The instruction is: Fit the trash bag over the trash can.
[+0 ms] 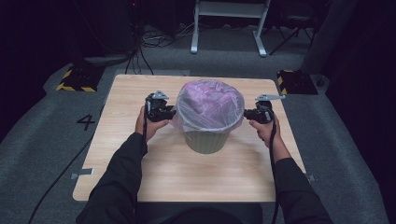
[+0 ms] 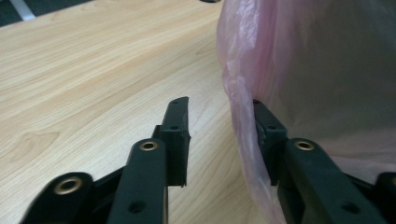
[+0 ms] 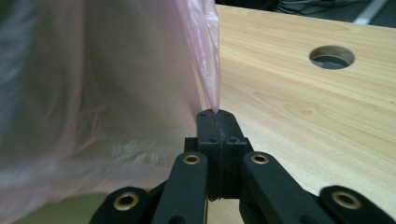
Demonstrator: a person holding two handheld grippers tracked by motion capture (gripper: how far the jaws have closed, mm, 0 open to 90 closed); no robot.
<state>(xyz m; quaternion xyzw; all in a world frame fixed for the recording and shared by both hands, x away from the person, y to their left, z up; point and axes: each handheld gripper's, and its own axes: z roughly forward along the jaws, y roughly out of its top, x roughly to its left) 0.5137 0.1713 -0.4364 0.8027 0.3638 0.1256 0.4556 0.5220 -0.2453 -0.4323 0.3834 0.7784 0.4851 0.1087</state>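
The bin (image 1: 206, 138) stands mid-desk (image 1: 140, 172), its pink liner (image 1: 210, 105) draped over the rim: thin, soft, slippery film that likely tears if yanked, best taken at the loose skirt. The right gripper (image 3: 217, 114) pinches a fold with its fingers fully closed. The left gripper (image 2: 219, 121) stands part open, holding nothing, liner against one finger (image 2: 267, 133). Bare desk surrounds the bin.
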